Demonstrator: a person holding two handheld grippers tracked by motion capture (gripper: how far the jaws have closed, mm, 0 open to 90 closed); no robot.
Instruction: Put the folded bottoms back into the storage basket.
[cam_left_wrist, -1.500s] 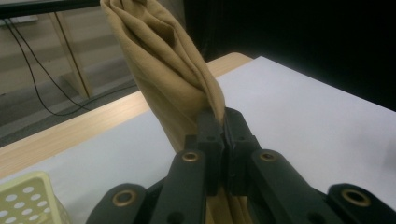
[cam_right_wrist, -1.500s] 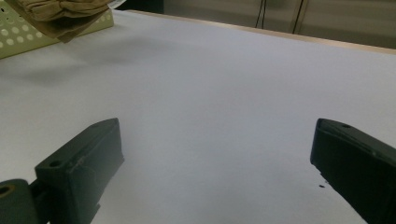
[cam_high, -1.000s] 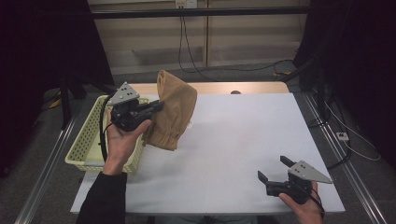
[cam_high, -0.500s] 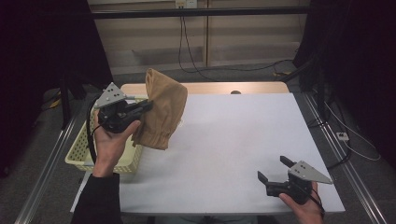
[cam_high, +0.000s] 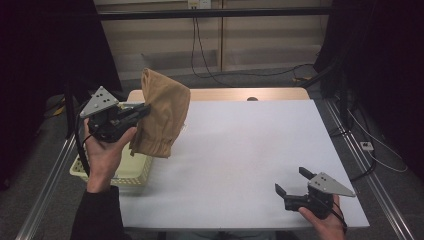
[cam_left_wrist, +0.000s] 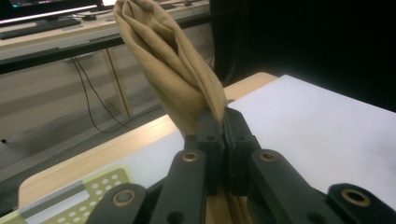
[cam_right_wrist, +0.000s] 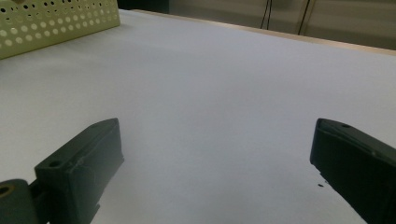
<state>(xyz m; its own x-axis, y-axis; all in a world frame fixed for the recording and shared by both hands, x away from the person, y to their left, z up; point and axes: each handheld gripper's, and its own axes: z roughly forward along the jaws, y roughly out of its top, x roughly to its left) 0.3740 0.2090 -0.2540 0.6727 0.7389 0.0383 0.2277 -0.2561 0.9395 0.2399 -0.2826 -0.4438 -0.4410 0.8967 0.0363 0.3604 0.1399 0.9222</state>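
The left gripper (cam_high: 142, 107) is clamped tight on the tan cloth (cam_high: 162, 117), which hangs from its tips. Both have moved left and up a bit since a second ago, toward the yellow basket (cam_high: 127, 170). The right gripper (cam_high: 294, 182) stays put, jaws wide apart, holding nothing.

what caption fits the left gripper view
Left gripper pinching a bunched tan cloth above the white table.

Cloth held up at the surface's left

Cloth (cam_high: 162, 117) hangs in the left gripper (cam_high: 142, 109) above the basket (cam_high: 131, 172); right gripper (cam_high: 292, 181) near right.
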